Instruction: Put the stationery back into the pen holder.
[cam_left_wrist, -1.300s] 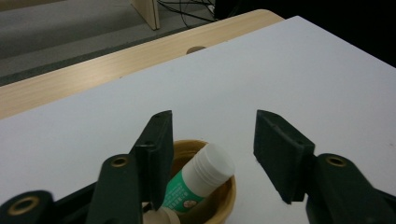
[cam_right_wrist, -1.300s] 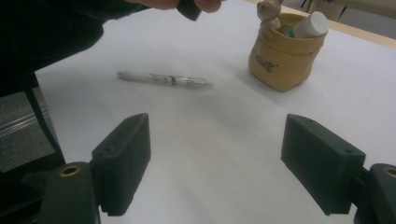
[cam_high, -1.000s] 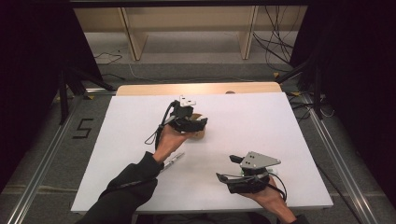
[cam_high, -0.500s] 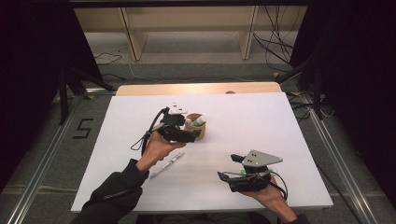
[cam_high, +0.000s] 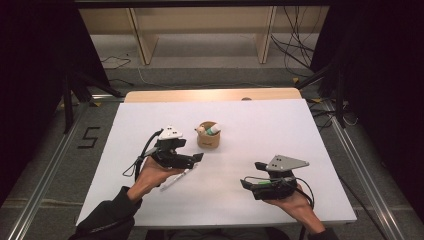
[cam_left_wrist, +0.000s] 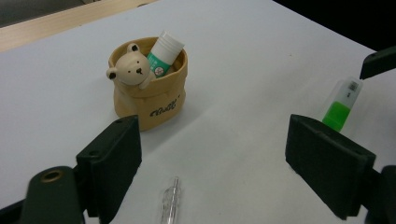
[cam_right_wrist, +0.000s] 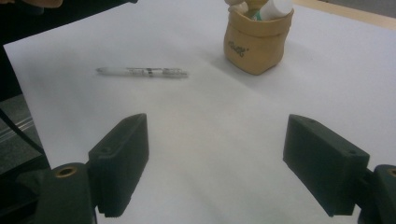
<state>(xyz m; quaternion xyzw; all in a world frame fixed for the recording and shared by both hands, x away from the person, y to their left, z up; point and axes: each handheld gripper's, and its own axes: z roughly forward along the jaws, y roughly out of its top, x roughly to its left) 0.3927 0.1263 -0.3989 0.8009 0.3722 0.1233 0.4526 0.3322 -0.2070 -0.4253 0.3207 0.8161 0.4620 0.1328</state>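
Note:
A tan pouch with a bear figure on its rim stands mid-table, and a green and white glue stick leans inside it. My left gripper hovers just near-left of the pouch. Its jaws have just been opening and nothing is between them. A clear pen lies on the table under that hand. My right gripper hangs open and empty over the near right of the table, facing the pen and the pouch.
A small green and white stick lies on the white table beside the right gripper's jaw tip. A wooden strip runs along the table's far edge. Dark frames and cables surround the table on the floor.
The left gripper has drawn back from over the pouch toward the near left, with its jaws wider apart. The glue stick stays in the pouch. The right hand has kept still.

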